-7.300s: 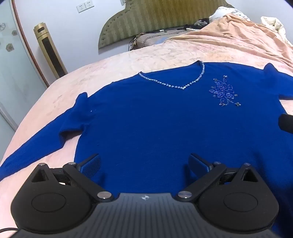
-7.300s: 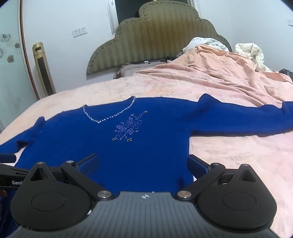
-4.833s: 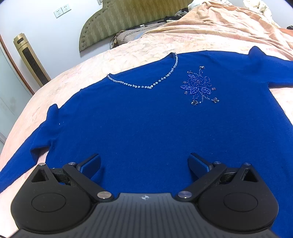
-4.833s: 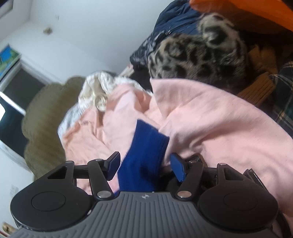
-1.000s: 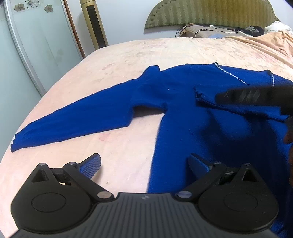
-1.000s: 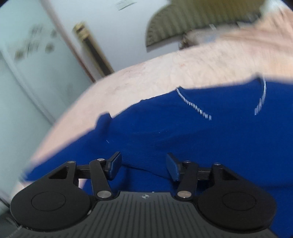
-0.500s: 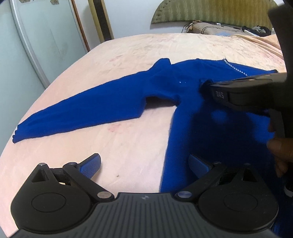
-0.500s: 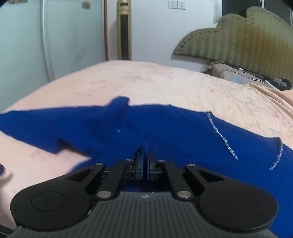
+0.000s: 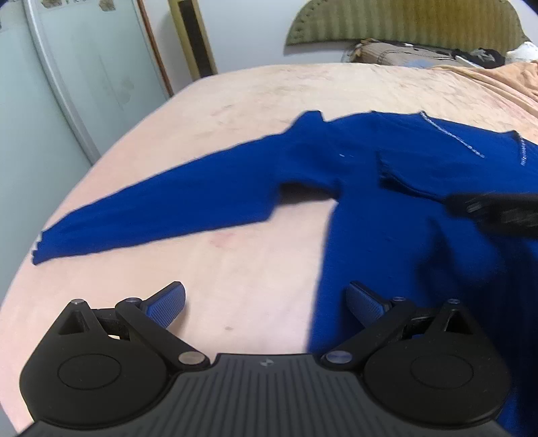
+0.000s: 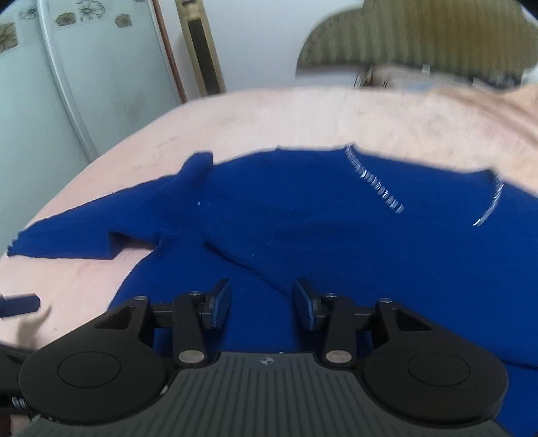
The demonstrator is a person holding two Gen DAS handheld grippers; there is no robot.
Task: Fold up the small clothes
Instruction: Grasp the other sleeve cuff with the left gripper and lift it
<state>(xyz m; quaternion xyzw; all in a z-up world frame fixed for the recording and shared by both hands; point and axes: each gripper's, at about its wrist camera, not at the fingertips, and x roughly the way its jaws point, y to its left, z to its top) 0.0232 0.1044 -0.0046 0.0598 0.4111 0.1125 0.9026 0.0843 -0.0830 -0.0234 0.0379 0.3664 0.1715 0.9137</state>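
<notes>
A royal-blue sweater (image 9: 420, 208) with a beaded neckline lies flat on the pink bed. Its right sleeve (image 10: 302, 242) is folded across the chest, the cuff edge lying near the left armpit. The left sleeve (image 9: 151, 208) stretches out straight to the left. My left gripper (image 9: 265, 302) is open and empty, hovering over the sweater's left side edge. My right gripper (image 10: 262, 299) is open and empty just above the folded sleeve; it shows blurred in the left wrist view (image 9: 491, 208).
The pink bedspread (image 9: 269, 101) runs back to a green padded headboard (image 9: 403, 23) with pillows. A glass sliding door (image 9: 84, 84) and a tall floor-standing air conditioner (image 9: 191, 37) stand off the bed's left side.
My right gripper has opened, letting go of the folded sleeve, and pulled back a little. My left gripper has drifted slightly left and stays open.
</notes>
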